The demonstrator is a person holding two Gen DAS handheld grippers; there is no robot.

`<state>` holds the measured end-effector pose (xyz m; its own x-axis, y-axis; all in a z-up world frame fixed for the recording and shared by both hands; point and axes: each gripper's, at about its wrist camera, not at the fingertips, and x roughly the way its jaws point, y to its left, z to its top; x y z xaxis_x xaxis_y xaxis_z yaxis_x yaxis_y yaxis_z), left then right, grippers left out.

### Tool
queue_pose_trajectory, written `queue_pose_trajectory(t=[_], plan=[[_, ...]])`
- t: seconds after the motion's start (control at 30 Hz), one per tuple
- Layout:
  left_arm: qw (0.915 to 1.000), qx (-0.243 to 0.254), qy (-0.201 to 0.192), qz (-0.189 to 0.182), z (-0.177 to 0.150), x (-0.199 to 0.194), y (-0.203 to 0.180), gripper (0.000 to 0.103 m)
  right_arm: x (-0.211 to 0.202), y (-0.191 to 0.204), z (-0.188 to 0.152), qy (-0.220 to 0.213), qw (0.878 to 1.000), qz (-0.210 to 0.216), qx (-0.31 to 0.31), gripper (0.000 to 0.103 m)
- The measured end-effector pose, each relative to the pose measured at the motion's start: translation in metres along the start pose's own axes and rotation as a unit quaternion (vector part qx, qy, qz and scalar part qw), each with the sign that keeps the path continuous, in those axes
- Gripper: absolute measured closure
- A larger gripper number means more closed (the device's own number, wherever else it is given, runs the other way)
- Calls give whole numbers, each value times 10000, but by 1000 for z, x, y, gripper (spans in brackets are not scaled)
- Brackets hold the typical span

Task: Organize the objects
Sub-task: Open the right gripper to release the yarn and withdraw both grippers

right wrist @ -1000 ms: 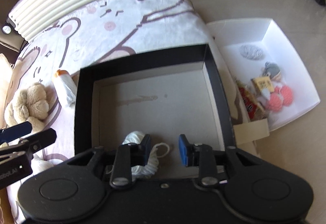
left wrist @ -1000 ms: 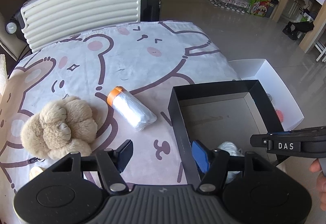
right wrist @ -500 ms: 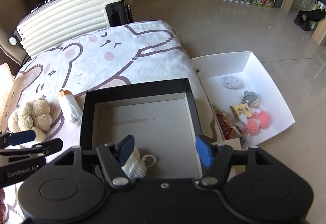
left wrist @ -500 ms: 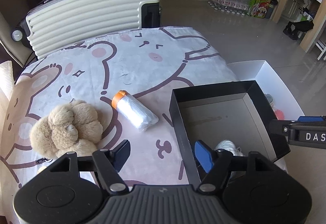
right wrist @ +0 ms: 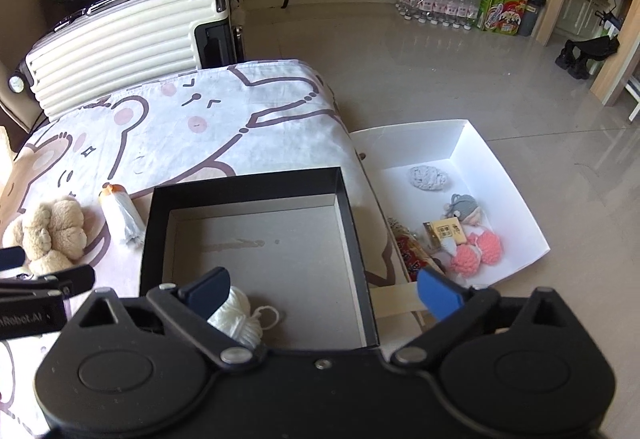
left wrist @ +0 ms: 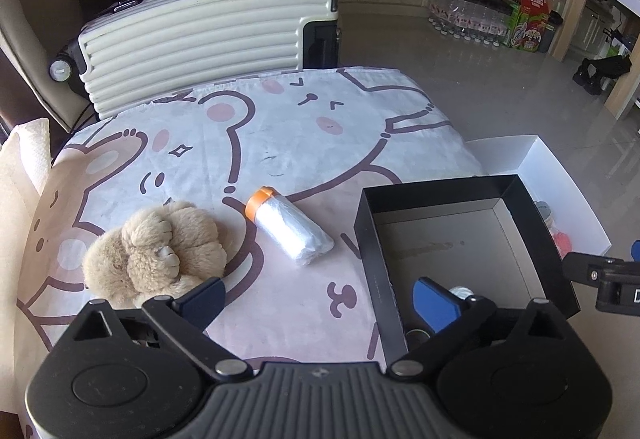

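Right wrist view: a white yarn ball [right wrist: 240,315] lies free in the near corner of the black box [right wrist: 348,199], under the right gripper [right wrist: 320,297], whose jaws are opening, nothing pinched. Left gripper [left wrist: 316,297] jaws are opening too, empty, straddling the box's wall beside a plush bear [left wrist: 156,251] and an orange-capped bag roll [left wrist: 290,227].

Bright daylight from the right, glare on the floor tiles [right wrist: 460,79], sharp focus, strong fisheye bending at edges.
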<state>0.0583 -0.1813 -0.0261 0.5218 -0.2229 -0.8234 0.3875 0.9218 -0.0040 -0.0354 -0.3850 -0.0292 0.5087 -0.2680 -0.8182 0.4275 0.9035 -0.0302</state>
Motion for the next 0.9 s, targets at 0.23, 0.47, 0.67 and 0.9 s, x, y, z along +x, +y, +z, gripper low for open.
queue_pose_trajectory(t=[0.23, 0.47, 0.67, 0.9], plan=[[10000, -37, -14, 50, -1, -1, 3, 0, -4, -4, -4, -176, 9998, -73, -43, 0], [9999, -91, -69, 49, -2, -4, 4, 0, -6, -6, -4, -163, 9999, -34, -33, 0], [9999, -112, -71, 61, -2, -5, 7, 0, -7, -5, -4, -206, 9998, -23, -56, 0], [9998, -177, -66, 103, -3, -6, 17, 0, -5, 1, -3, -239, 9997, 6, -70, 0]])
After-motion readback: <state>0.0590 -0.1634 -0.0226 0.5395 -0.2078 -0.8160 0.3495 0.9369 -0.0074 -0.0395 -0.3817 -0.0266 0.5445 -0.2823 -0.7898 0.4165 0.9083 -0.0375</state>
